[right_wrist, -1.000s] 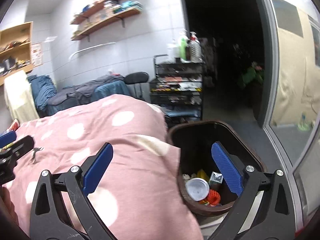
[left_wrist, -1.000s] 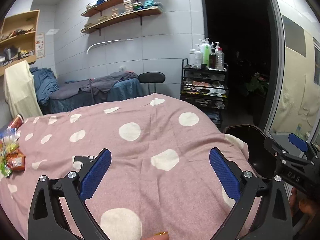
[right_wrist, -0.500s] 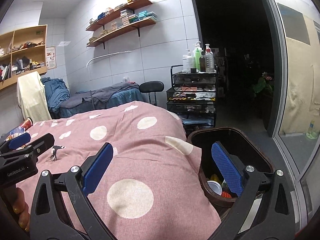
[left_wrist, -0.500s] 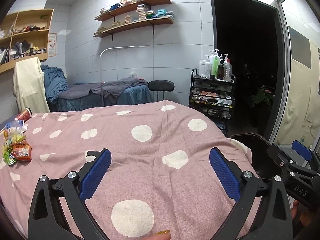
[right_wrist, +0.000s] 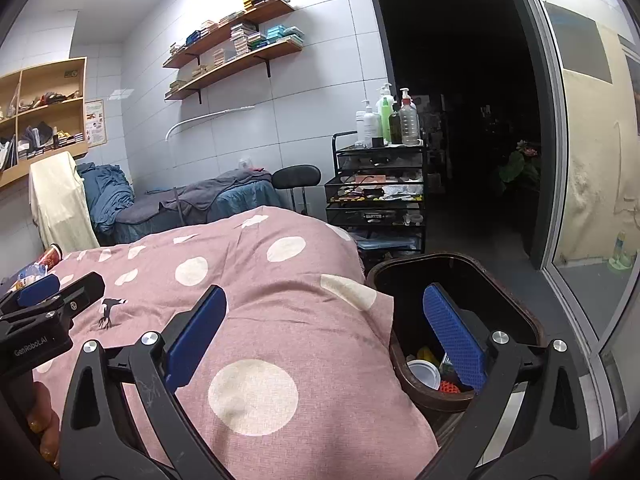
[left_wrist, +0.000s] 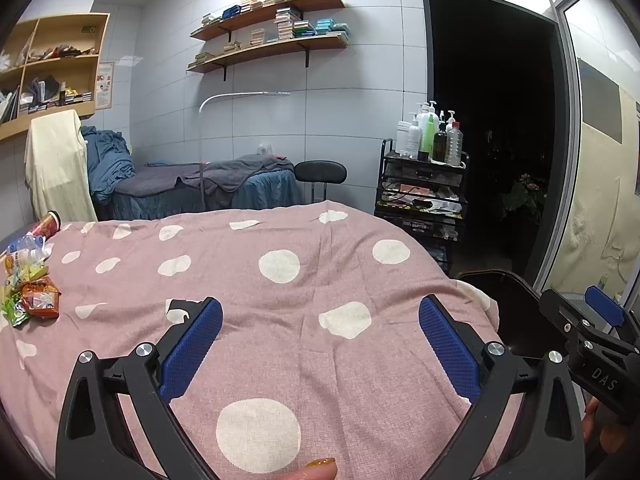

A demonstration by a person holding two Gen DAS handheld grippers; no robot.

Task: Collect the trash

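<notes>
A pile of snack wrappers (left_wrist: 30, 296) and a red cup (left_wrist: 46, 224) lie at the far left of the pink polka-dot bed cover (left_wrist: 280, 300). My left gripper (left_wrist: 320, 332) is open and empty above the middle of the cover. My right gripper (right_wrist: 328, 328) is open and empty, over the bed's right edge beside a dark brown trash bin (right_wrist: 520, 312). The bin holds a white lid (right_wrist: 420, 372) and other scraps. The bin's rim also shows in the left wrist view (left_wrist: 512, 280). The red cup shows far left in the right wrist view (right_wrist: 50, 258).
A black wire cart (right_wrist: 380, 200) with bottles stands behind the bin, next to a dark doorway. A black stool (left_wrist: 320, 172) and a blue-covered massage bed (left_wrist: 208, 188) stand at the back wall. A glass partition (right_wrist: 592, 200) runs along the right.
Both grippers have lifted and drawn back; the views tilted up from the bed and bin to show more of the room. Both stayed open and empty.
</notes>
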